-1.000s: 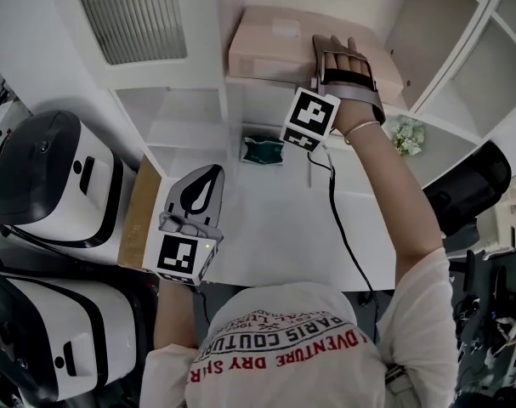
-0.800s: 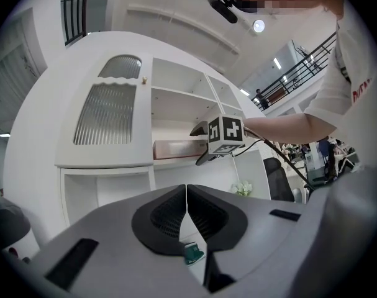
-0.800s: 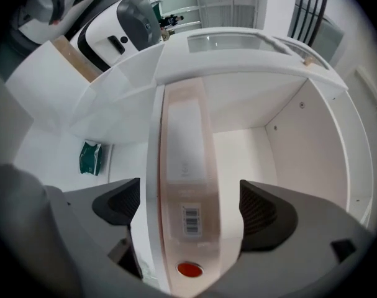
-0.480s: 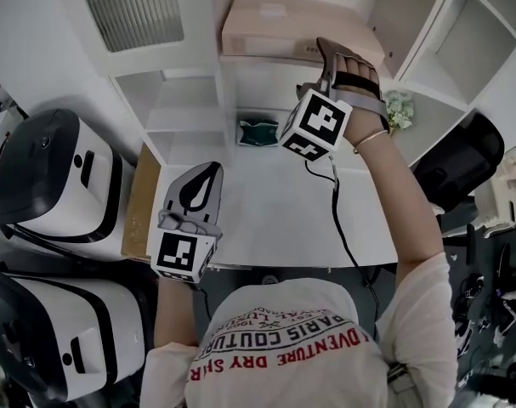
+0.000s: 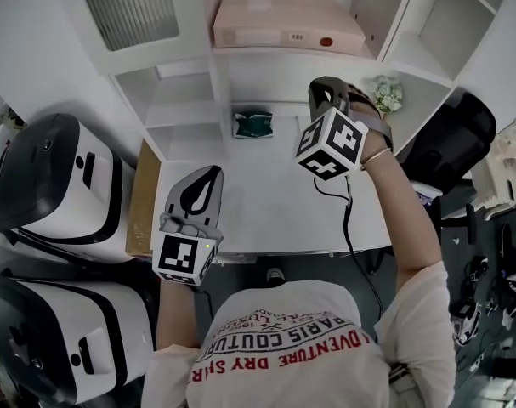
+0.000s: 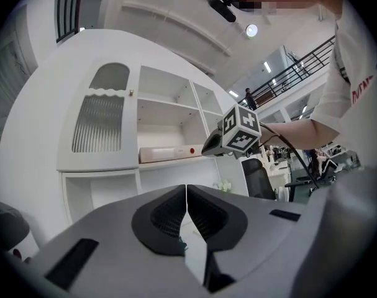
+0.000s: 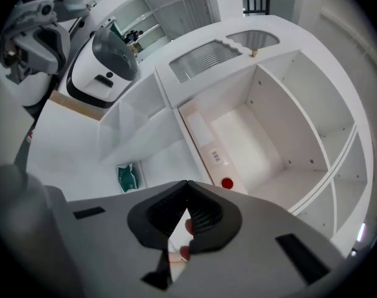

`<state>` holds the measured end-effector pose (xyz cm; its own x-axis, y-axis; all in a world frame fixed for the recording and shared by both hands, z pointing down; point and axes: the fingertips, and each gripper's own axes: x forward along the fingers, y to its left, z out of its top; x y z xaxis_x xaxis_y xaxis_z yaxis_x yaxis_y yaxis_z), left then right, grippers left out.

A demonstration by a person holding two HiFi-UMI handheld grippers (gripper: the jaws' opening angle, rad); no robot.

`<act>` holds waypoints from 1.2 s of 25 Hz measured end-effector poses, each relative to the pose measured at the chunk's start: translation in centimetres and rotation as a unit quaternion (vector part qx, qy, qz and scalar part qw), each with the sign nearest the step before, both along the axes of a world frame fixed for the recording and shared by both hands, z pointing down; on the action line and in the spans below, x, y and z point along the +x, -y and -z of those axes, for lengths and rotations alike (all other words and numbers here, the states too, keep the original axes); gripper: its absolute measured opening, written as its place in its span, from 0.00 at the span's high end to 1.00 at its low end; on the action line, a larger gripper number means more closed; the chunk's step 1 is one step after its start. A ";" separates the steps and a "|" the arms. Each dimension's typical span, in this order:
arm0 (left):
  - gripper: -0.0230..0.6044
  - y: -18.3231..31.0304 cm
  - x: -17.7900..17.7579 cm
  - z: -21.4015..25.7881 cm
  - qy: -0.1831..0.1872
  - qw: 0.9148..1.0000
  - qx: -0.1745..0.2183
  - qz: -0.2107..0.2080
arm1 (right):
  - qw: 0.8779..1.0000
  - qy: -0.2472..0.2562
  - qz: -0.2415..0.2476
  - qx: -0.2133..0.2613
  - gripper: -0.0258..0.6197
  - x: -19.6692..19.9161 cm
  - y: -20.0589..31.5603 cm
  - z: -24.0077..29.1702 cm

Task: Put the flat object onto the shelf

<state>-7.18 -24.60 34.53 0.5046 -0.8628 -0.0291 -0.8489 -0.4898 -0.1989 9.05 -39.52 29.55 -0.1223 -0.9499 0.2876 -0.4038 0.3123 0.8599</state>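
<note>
The white shelf unit (image 5: 189,75) fills the 12 o'clock half of the head view, with the white desk (image 5: 266,215) at its foot. The flat box (image 5: 287,25) lies flat in the upper middle compartment at 12 o'clock. A red round sticker and a barcode label face out from its front edge, and nothing holds it.

The right hand-held gripper (image 5: 323,87) hangs at the box's 5 o'clock, apart from it. Its jaws have just been closing and now meet with nothing between them. The left hand-held gripper (image 5: 212,175) sits over the desk at 7 o'clock, its jaws also together and empty.

I judge the placing done and the step in hand to be backing away. To do that well, draw the right hand-held gripper straight off toward 6 o'clock, keeping it clear of the box's front edge so the box is not dragged outward. Then check that the box sits fully on its board.

In the compartment under the box lies a small green packet (image 5: 253,124). A little sprig of flowers (image 5: 385,92) stands at the unit's 3 o'clock side.
</note>
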 end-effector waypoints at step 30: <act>0.93 3.6 0.5 1.2 -0.017 1.000 0.012 -0.005 | 0.879 0.468 0.091 0.008 0.92 3.9 -11.6 -6.5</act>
<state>-6.69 -28.21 33.35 0.5114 -0.8568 -0.0661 -0.8505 -0.4936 -0.1817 12.96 -27.91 36.07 -0.4487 -0.8931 -0.0322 -0.8812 0.4362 0.1824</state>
